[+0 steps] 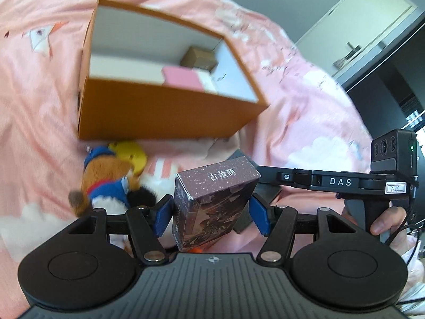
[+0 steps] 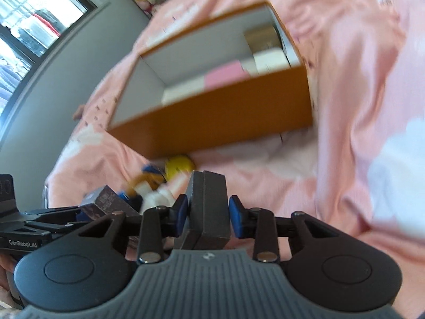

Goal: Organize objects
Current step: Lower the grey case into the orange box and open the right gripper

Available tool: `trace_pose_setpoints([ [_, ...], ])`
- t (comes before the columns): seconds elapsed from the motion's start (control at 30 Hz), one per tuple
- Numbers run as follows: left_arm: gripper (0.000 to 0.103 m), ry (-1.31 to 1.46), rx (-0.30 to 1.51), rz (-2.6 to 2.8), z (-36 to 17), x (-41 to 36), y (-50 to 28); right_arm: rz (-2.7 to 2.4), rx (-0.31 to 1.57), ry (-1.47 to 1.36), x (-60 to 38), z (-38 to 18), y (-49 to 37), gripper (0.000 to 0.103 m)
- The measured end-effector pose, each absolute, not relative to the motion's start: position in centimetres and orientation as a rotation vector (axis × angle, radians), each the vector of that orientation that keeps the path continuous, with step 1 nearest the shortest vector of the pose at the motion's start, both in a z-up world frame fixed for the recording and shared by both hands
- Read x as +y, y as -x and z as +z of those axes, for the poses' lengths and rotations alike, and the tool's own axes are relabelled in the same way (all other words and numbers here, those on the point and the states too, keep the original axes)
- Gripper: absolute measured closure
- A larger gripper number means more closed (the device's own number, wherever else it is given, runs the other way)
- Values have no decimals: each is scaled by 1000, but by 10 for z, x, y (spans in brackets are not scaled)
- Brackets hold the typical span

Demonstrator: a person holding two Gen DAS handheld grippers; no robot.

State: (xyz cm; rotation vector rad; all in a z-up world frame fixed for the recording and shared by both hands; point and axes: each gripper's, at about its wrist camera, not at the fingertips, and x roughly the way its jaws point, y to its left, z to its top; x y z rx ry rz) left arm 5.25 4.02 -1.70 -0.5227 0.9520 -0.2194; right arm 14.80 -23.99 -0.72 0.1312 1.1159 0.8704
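- The bed (image 1: 305,101), under a pink printed cover, carried everything; no bench was in view.
- The orange box (image 1: 164,111) stood open on the cover ahead of both my tools. Inside it, towards its far right corner, lay a pink packet (image 1: 182,78), some white packets and a small brown carton (image 1: 199,57). The left part of its floor showed bare.
- A plush toy (image 1: 111,183) in blue and brown lay on the cover just in front of the box's near wall, beside a yellow item (image 1: 131,154) I could not identify.
- My left tool (image 1: 212,212) pinched a dark speckled card box (image 1: 212,207) across its sides, both blue pads pressed on it, clear of the cover.
- My right tool (image 2: 208,215) had a dark grey case (image 2: 207,207) between its pads; the left pad touched it. Whether the right pad pressed on it I could not tell through the blur.
- Judgement: the step in hand was the carry; both items were lifted and neither was yet over the box.
- The next move called for bringing each tool over the near wall, lowering into the bare left part, and releasing there without knocking the packets already stowed. The plush toy remained to be collected.
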Motion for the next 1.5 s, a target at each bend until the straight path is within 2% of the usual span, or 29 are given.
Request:
trace_pose_setpoints([
  [0.43,32,508,818,-227,33,59,-91,922,902,-91,-217,65,-175,67],
  [0.73,32,473,768,-192,61,83,-129,882,812,-162,-196,87,-225,67],
  [1.1,32,519,876,-132,33,117,-207,755,836,-217,-153,48,-312,67],
  [1.5,32,550,992,-90,-12,138,-259,712,977,-333,-110,-13,-357,67],
])
